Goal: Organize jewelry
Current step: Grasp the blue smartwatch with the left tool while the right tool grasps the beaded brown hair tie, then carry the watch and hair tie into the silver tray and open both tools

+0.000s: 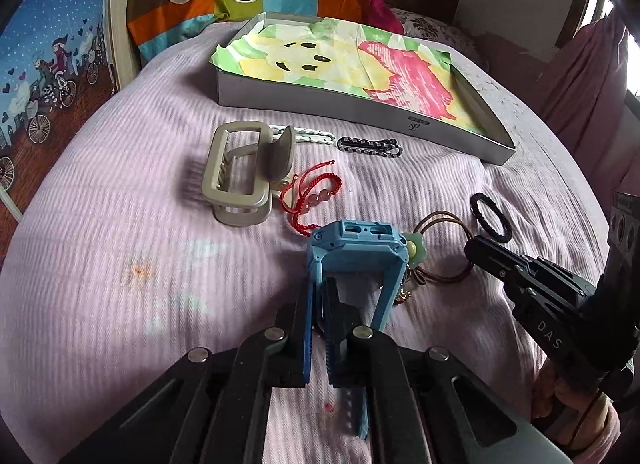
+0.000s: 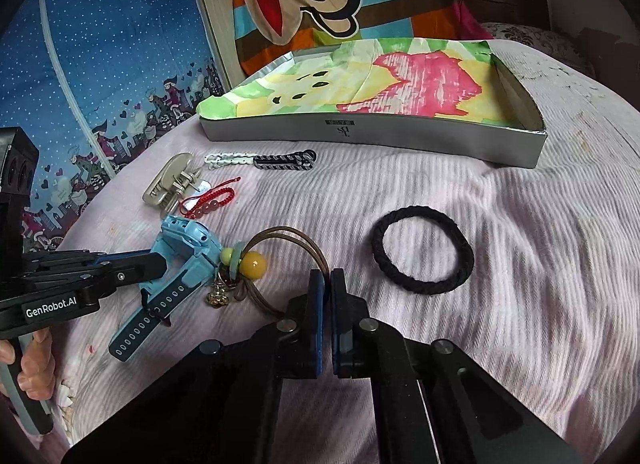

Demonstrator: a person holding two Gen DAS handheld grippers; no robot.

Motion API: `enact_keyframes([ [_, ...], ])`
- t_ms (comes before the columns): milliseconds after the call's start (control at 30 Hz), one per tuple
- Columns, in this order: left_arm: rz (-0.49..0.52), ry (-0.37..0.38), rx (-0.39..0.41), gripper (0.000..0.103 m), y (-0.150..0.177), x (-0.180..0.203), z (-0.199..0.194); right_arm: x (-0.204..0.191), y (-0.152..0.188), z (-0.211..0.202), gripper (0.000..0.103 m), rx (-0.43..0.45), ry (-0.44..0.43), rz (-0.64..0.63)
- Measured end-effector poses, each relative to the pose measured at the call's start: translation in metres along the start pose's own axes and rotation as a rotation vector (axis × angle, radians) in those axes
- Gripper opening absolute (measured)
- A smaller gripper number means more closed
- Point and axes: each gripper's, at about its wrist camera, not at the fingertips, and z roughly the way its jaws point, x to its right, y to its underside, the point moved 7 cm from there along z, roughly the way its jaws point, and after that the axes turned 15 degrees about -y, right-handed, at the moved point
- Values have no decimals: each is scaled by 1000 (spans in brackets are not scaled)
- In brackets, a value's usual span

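- Left claw [image 1: 318, 304] is clamped on the strap of the blue plastic watch [image 1: 356, 260], low on the pink ribbed bedspread [image 1: 120, 304].
- Right claw [image 2: 327, 284] is pinched together on the brown cord hair tie with a yellow bead [image 2: 280, 248].
- Black braided hair band [image 2: 423, 250] lies just beside it.
- Shallow grey box lined with painted paper [image 2: 372, 130] sits behind, well apart.
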Motion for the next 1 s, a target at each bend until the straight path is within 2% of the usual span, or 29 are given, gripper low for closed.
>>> enact_keyframes([
  [267,0,-13,95,5,-19,0,-32,-9,-22,-40,2,144,-3,-33],
  [500,-33,18,169,4,-68,0,-47,-13,-67,-65,2,220,-20,-52],
  [633,-80,37,215,4,-108,0,-39,-1,-105,-65,2,259,5,-62],
  [767,-102,16,294,5,-146,3,-27,10,-143,-57,2,309,27,-58],
  [900,-130,26,315,5,-173,8,-5,23,-171,-43,2,337,61,-55],
  [1000,-123,23,309,5,-181,17,17,37,-178,-27,2,330,79,-27],
])
